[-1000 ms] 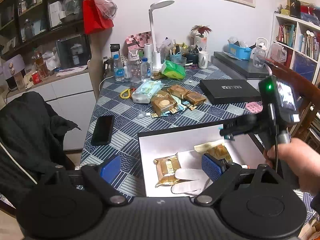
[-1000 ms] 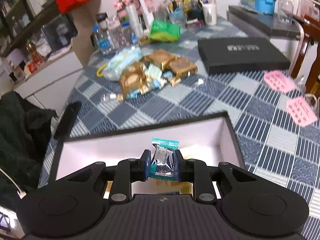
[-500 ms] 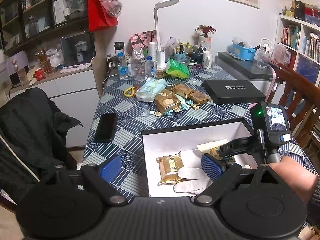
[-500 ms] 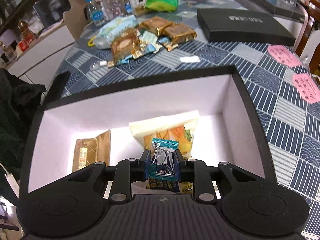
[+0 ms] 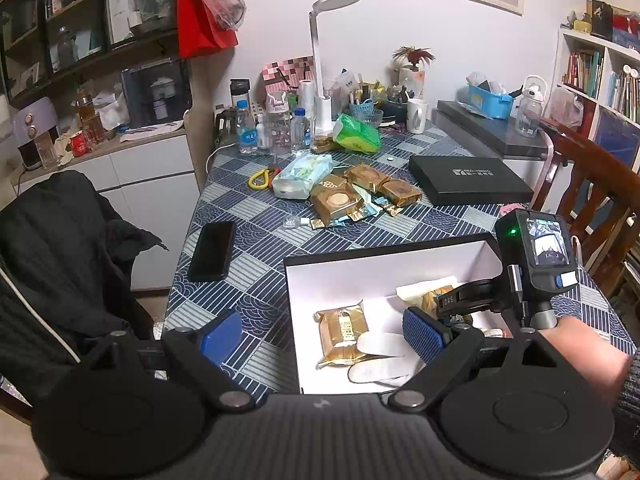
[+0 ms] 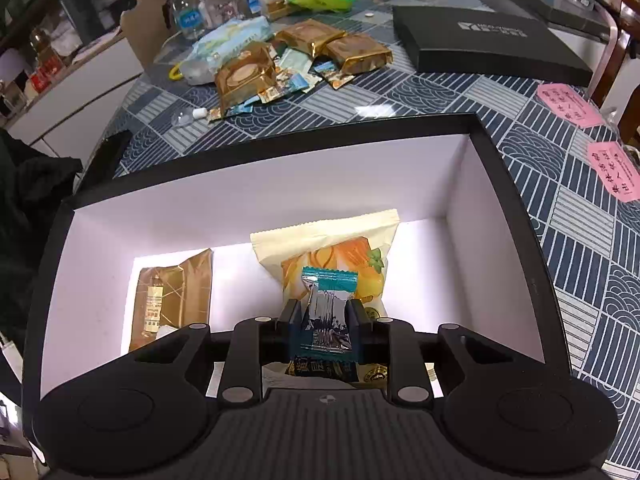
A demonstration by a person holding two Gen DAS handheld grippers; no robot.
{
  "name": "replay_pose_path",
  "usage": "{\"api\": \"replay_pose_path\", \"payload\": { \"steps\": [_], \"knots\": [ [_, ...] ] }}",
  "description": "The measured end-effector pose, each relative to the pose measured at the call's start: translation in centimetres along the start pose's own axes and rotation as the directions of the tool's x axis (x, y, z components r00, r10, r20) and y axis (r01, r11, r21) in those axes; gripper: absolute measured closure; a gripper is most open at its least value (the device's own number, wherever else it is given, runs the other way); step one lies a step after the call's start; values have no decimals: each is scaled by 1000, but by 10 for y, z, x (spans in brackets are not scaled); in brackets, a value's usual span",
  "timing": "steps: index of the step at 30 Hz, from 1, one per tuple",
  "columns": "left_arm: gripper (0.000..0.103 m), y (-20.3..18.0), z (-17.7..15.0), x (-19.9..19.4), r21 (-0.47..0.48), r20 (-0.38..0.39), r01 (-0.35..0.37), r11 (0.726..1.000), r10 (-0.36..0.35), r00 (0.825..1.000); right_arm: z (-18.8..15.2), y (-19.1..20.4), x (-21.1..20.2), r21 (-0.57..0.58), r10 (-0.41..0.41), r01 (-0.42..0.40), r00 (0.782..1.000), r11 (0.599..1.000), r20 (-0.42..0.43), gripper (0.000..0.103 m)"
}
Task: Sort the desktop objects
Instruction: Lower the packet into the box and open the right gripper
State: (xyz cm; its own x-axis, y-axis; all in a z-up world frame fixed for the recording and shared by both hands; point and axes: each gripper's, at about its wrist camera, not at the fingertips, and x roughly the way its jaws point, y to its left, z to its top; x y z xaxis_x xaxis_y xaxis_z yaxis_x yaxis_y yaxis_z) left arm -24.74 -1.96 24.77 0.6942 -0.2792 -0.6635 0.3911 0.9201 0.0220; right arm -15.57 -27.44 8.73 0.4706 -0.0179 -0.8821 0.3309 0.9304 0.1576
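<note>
A black box with a white inside [image 6: 256, 188] [image 5: 384, 268] lies at the table's near edge. In it are a gold packet [image 6: 172, 292] [image 5: 342, 330] and a cream snack bag with an orange picture [image 6: 332, 248]. My right gripper [image 6: 326, 316] hangs low inside the box, shut on a small teal and silver candy wrapper [image 6: 326, 312], just above the cream bag. In the left wrist view the right gripper's body [image 5: 532, 264] sits over the box's right half. My left gripper [image 5: 320, 336] is open, spanning the box's left wall, holding nothing.
A pile of gold packets and small sachets [image 6: 280, 68] [image 5: 352, 200] lies mid-table beside a wipes pack [image 5: 302, 174]. A black flat box [image 6: 484, 44], a phone [image 5: 212, 250], pink notes [image 6: 568, 104], bottles and a lamp stand around. A chair with a black jacket [image 5: 60, 248] is at left.
My right gripper has come down from above the box's near rim into the box with the candy wrapper held. The left gripper has stayed open and almost still.
</note>
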Motion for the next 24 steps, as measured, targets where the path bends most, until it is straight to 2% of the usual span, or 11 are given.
{"api": "replay_pose_path", "payload": {
  "steps": [8,13,22,24],
  "knots": [
    [0,1,0,1,-2,0,3,1000,-3,1000,-1,1,1,-3,-7,7,1000,1000,-1,76],
    [0,1,0,1,1,-2,7,1000,-7,1000,-1,2,0,0,-6,6,1000,1000,-1,71],
    [0,0,0,3,4,-8,19,1000,-19,1000,-2,5,-13,-15,-34,34,999,999,26,51],
    [0,0,0,4,5,-7,23,1000,-23,1000,-1,5,-21,-19,-43,44,998,999,45,36]
  ]
}}
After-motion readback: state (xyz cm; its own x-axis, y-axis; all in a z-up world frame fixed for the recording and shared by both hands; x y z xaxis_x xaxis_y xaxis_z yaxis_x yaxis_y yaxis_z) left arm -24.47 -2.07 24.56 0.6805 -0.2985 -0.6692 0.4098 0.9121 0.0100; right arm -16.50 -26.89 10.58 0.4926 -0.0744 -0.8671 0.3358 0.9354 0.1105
